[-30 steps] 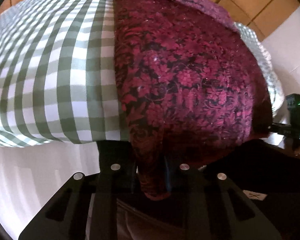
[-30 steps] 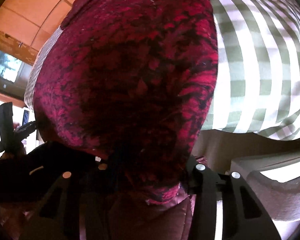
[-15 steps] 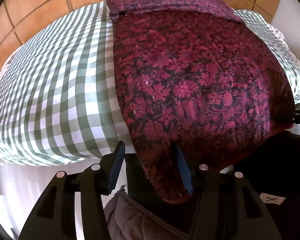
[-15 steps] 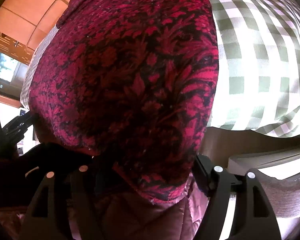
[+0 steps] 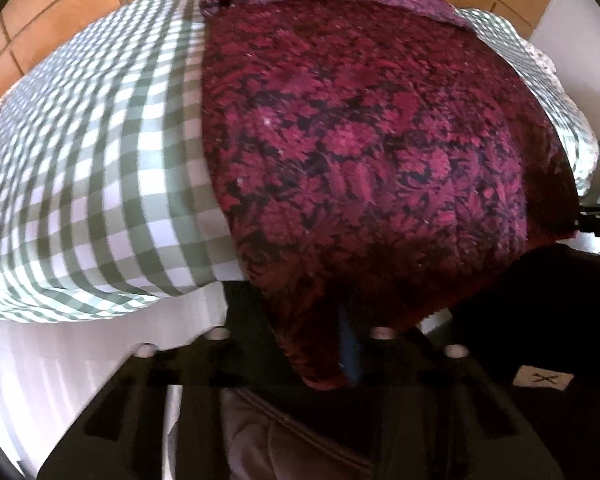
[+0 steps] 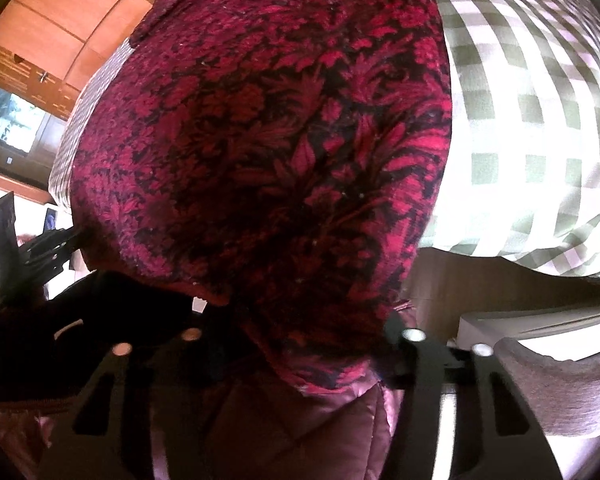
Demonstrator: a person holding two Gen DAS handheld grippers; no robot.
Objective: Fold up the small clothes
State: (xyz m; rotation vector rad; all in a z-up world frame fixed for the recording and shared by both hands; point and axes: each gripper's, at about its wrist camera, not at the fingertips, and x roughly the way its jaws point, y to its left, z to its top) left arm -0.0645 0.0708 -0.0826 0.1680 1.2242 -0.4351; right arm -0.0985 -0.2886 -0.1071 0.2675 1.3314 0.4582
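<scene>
Presently, garment: dark red floral cloth (image 5: pixel 372 152) spread ahead on checked tablecloth (image 5: pixel 100 168).
Left gripper (image 5: pixel 312 344): jaws closing, near corner of cloth between them.
Right gripper (image 6: pixel 312 344): jaws closing, other near corner between.
Beyond: orange tiled floor (image 5: pixel 60 12).

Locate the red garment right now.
The red garment lies on the checked cloth, filling both wrist views; its near edge hangs between each gripper's closing jaws.
</scene>
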